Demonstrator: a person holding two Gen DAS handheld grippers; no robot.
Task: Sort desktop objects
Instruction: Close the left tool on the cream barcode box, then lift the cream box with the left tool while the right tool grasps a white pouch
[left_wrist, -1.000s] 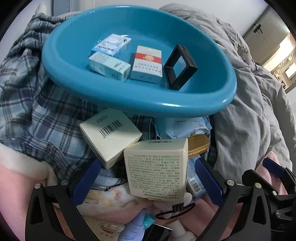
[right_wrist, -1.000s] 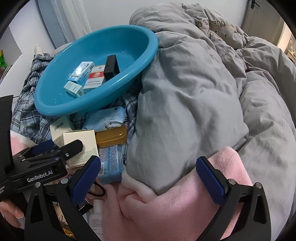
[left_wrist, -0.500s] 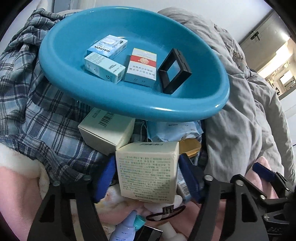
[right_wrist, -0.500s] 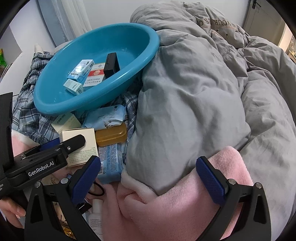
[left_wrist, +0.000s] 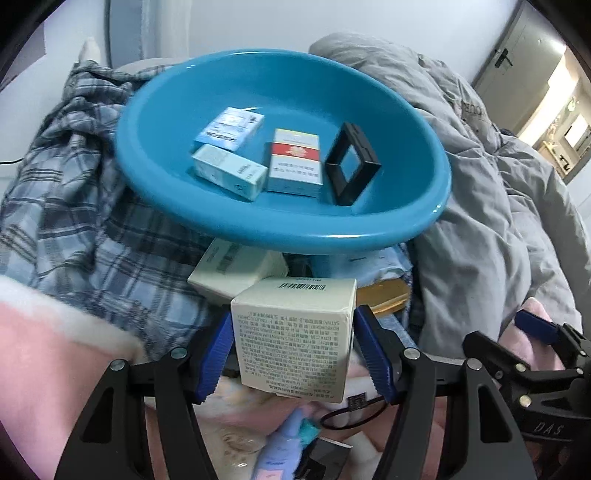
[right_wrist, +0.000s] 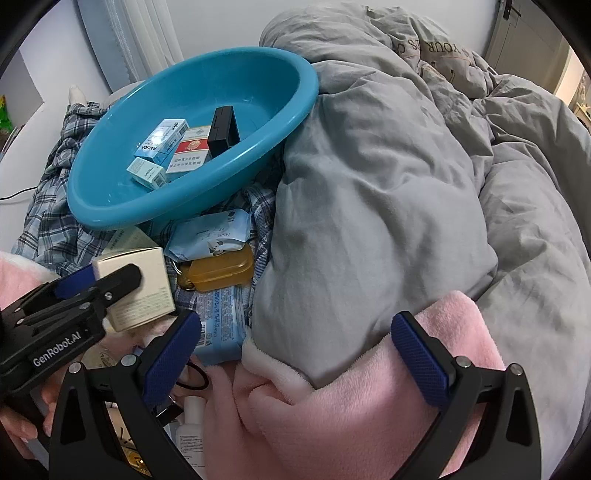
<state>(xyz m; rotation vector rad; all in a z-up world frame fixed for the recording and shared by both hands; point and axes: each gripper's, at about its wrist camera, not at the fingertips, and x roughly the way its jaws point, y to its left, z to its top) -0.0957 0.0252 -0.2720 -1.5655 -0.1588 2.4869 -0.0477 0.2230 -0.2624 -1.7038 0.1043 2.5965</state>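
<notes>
Cream box gripped between blue fingers of left gripper, held in front of blue basin. Right gripper spread wide, nothing held, above pink blanket.

The left gripper points steeply downward, its two blue pads pressed flat against opposite sides of a cream carton, which it grips squarely. From the right wrist view it enters at about 8 o'clock, with a person's fingers wrapped round its black handle at the lower left edge. The right gripper also tilts steeply down, jaws spread wide with nothing clamped between them.
</notes>
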